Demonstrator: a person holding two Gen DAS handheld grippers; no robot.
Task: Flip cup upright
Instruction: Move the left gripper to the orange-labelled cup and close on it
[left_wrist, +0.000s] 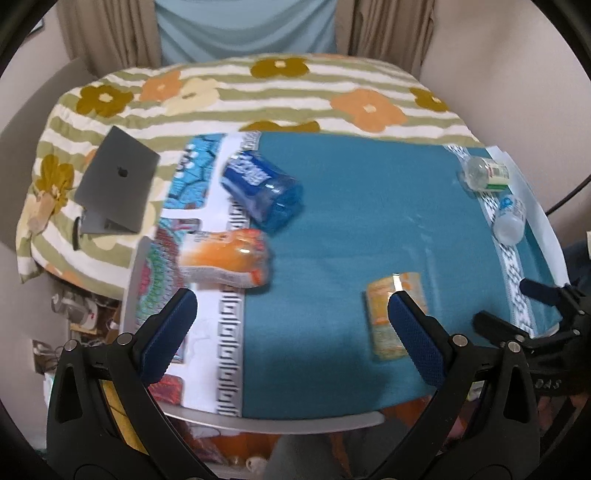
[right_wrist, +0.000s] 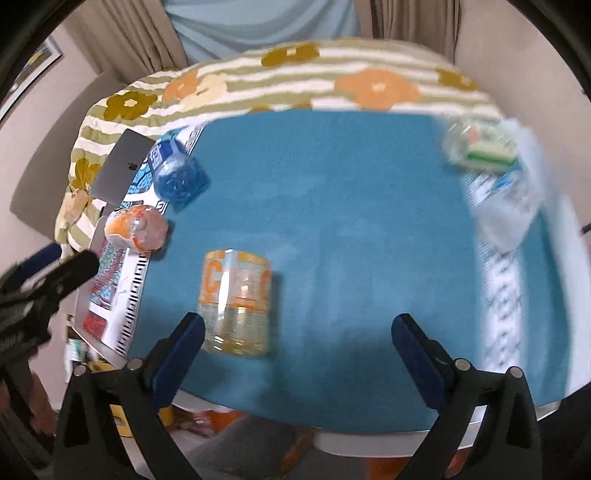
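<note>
Nothing is done yet: your cup (right_wrist: 236, 302), the clear one with orange print, lies on its side on the blue cloth (right_wrist: 351, 221) near the desk's near edge, left of centre. Your right tongs (right_wrist: 297, 339) hang spread and empty, the cup just beyond the left finger. Your left tongs (left_wrist: 291, 317) are spread too, holding nothing. The grasp, the turn and setting it upright all remain.

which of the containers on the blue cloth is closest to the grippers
The yellow-orange printed cup, alone near the table's front edge. The blue and orange ones sit at the far left; the two clear bottles lie far right.
</note>
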